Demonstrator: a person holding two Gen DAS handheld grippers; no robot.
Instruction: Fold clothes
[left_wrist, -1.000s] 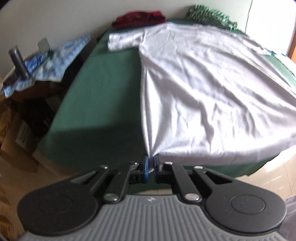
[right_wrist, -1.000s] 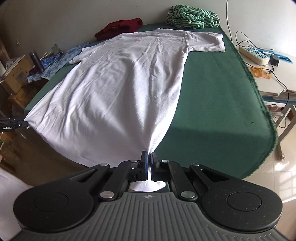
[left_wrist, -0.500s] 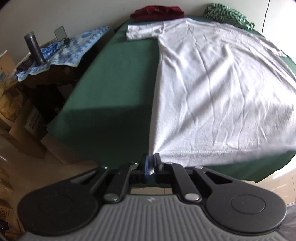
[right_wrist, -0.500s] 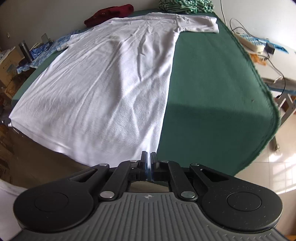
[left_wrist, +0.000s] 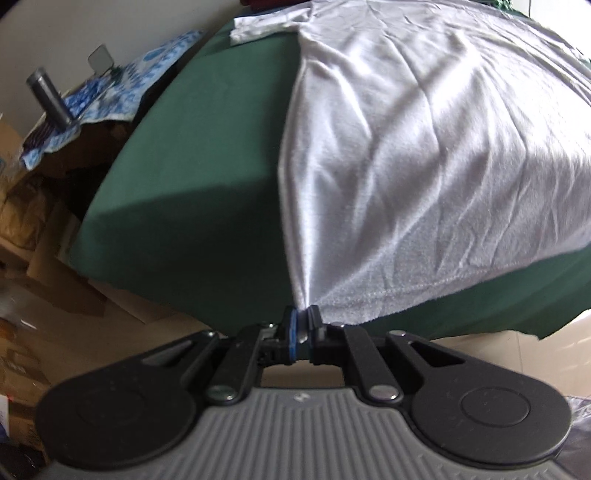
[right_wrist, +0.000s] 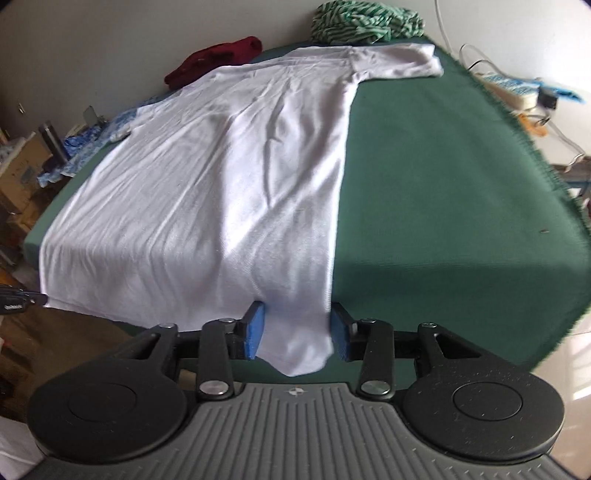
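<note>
Left tongs (left_wrist: 301, 325) are pinching the shirt (left_wrist: 424, 155) hem corner; right tongs (right_wrist: 295, 328) are gaping around the other corner. With one-sided tension, the shirt is risking skewing or sliding off the surface (right_wrist: 443, 177).

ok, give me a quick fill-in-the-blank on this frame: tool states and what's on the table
1. The left tool is ____ on a hem corner of the white T-shirt.
2. The right tool is ____, the shirt corner hanging loose between its pads.
3. The table's cloth is ____ in colour.

Missing words: shut; open; green
</note>
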